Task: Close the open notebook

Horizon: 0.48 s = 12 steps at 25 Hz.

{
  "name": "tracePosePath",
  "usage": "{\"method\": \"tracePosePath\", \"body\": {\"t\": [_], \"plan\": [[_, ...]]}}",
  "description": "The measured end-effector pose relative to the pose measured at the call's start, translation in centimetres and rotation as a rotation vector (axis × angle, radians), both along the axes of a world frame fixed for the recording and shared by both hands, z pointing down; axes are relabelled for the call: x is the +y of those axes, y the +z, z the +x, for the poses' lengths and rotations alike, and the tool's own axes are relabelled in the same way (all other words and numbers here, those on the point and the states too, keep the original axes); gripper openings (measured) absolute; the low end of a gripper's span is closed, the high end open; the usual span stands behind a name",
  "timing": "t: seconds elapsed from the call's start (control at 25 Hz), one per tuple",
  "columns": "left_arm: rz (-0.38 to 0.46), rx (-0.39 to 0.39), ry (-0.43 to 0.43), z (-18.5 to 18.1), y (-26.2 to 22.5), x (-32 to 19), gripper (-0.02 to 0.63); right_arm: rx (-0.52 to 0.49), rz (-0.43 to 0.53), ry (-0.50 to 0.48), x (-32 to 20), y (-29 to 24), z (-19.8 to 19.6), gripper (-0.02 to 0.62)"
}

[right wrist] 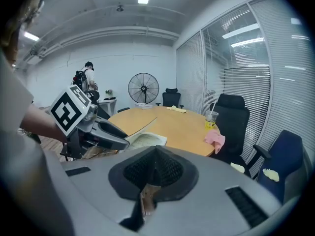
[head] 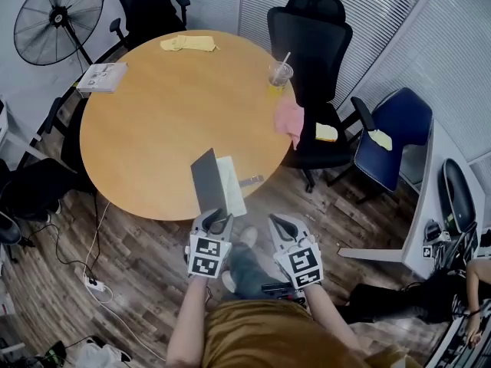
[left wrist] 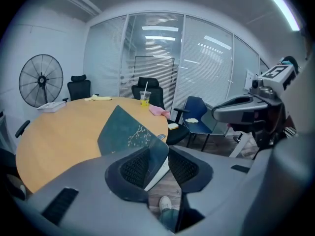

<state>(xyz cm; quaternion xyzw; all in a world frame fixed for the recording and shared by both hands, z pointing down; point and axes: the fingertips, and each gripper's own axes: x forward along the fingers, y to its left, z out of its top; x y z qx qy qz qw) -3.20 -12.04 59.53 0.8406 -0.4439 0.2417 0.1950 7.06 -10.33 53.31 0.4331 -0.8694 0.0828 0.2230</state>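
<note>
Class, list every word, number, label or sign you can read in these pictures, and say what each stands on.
No readable text anywhere.
Open dark-covered notebook: page print too blurred; the cover shows only a pale twig pattern.
White paper booklet: print too small to read.
Left tongs and right tongs: black-and-white square markers, patterns only, no letters.
</note>
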Motion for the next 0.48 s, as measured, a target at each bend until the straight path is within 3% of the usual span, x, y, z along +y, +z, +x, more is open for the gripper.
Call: {"method": "tracePosePath", "body": {"t": [0.48], "plan": [[-0.068,-0.013,0.103,3.6,3.7,-0.6,0.157,0.005,-0.039,0.038,-2.7,1.3,1.8,0.011]]}}
